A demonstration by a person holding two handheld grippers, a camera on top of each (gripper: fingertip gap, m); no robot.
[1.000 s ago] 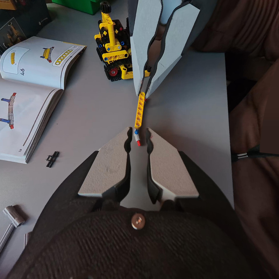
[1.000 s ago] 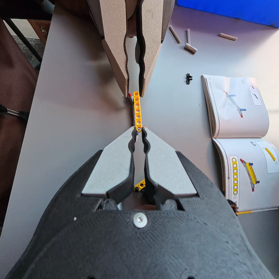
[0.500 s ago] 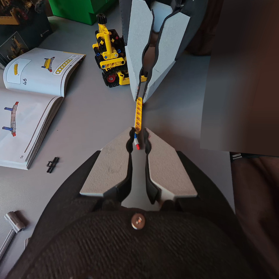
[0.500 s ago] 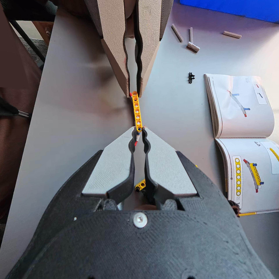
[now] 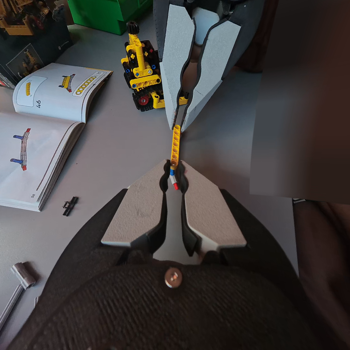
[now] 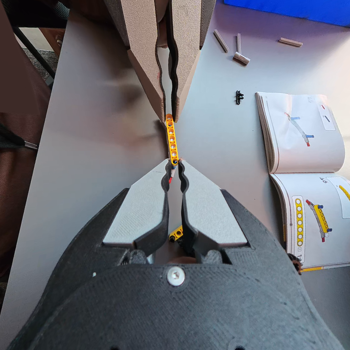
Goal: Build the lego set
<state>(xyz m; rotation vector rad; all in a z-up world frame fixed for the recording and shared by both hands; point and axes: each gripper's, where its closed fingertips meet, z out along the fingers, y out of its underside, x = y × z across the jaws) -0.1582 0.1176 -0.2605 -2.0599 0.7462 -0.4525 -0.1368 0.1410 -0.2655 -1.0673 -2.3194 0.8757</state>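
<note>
A yellow holed beam (image 5: 175, 144) with a grey bar, blue pins and a red tip behind it is held above the grey table (image 5: 113, 151) between both grippers. My left gripper (image 5: 174, 163) is shut on its near end. My right gripper (image 5: 178, 126) faces it and is shut on the far end. In the right wrist view the same beam (image 6: 172, 140) runs from my right gripper (image 6: 174, 162) to my left gripper (image 6: 169, 119). The yellow and black vehicle model (image 5: 142, 75) stands behind the right gripper.
An open instruction booklet (image 5: 47, 123) lies to the left, and also shows in the right wrist view (image 6: 303, 142). A small black piece (image 5: 70, 205) lies beside it. Grey rods (image 6: 240, 56) lie further off. A green box (image 5: 106, 13) and the set's box (image 5: 28, 28) stand at the back. Across from one pair of fingers to the other is roughly 4 cm.
My left gripper has moved forward and closed its fingers on the near end of the beam assembly. The right gripper has kept its hold on the other end.
</note>
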